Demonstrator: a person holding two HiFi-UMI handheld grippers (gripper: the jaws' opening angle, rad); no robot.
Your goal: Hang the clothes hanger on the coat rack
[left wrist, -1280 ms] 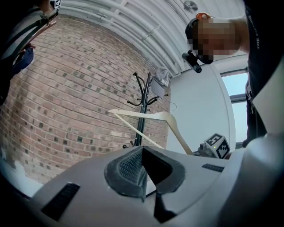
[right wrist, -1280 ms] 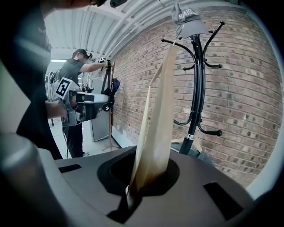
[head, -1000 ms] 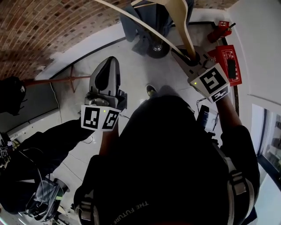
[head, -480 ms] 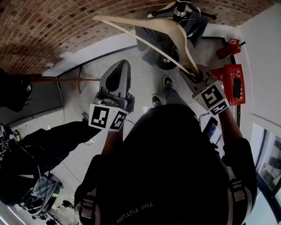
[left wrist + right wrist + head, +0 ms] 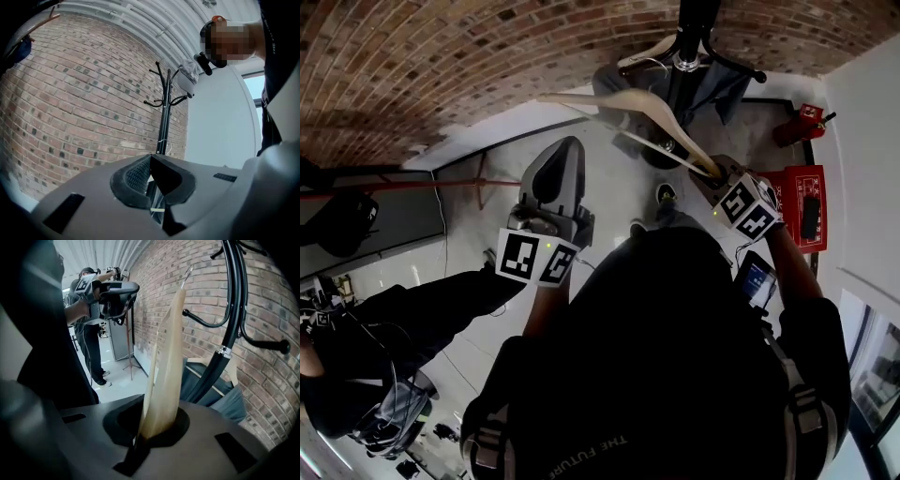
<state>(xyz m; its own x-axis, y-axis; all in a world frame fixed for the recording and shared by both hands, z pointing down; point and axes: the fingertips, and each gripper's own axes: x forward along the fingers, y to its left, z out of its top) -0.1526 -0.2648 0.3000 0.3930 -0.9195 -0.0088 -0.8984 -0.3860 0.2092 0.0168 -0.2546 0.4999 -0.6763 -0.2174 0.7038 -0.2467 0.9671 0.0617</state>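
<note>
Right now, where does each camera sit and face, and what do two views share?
Head view: on the head, steeply down; body, left gripper, right gripper show.
Left gripper view: on that gripper, up along shut jaws at the rack; body at right.
Right gripper view: on that gripper, along jaws clamped on the hanger, toward the rack.
Shared: hanger, in head and right gripper views.

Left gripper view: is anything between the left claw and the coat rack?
Nothing: the left gripper view shows a bare stretch from the left claw to the coat rack, with brick wall behind.
</note>
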